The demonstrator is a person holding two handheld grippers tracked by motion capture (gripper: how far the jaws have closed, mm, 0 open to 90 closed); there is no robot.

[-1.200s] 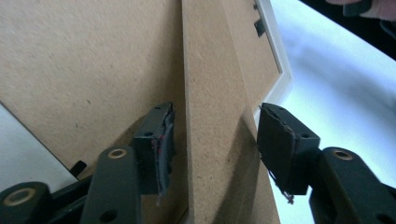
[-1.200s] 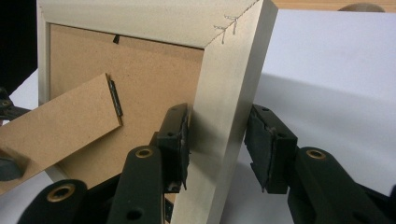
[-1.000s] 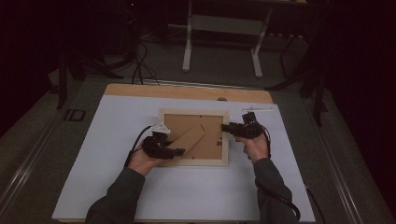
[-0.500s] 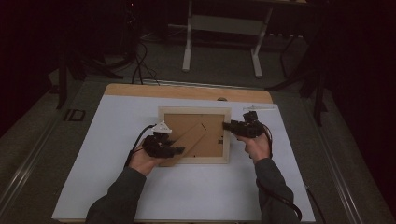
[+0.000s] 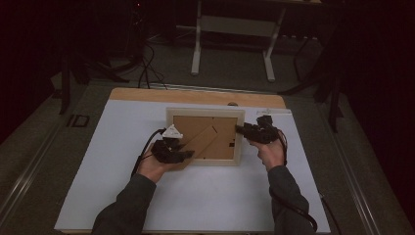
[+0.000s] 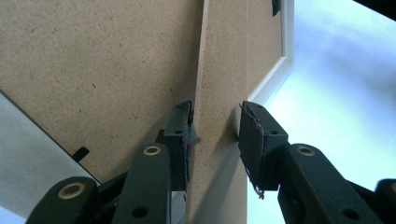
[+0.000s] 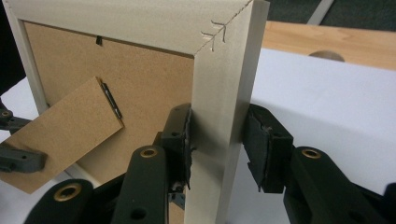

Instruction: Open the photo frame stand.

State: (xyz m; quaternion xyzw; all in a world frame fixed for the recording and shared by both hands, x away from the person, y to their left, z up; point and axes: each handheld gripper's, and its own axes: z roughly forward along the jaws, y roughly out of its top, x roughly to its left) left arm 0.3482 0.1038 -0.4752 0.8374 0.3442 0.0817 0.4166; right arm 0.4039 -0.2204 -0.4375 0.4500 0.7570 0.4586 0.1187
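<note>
Picture frame (image 5: 205, 137) is lying face-down at centre of the high view, on the white sheet (image 5: 98, 186) covering the counter (image 5: 195, 96), brown backing board up. Its hinged stand leg (image 5: 195, 142) is swinging out from the backing, running diagonally from the middle of the board toward the lower left of the frame. Judging progress: looks like the work is unfolding or folding that easel stand; frame is already flipped and steadied, the leg is partly away from the board, and setting it fully plus standing the frame up seems to be what's left. Left gripper (image 6: 215, 126) is sitting at the lower-left corner of the frame in the high view; in the left gripper view the stand leg (image 6: 219, 93) is running up between the fingers (image 6: 180, 135), the left one touching its edge, the right one just beside it with a sliver of gap, so it's bracketing rather than clamping. Those jaws have just been closing in on the leg. Right gripper (image 7: 217, 140) is working the right rail of the frame (image 7: 217, 93), mid-right of the high view; in the right gripper view the pale wood rail is standing between both fingers (image 7: 180, 140), the left one pressing on it and the right one touching, so it's grasping the rail and holding the frame steady. Stapled mitre corner is visible just above the grip. Both hands are coming in from the bottom edge.
</note>
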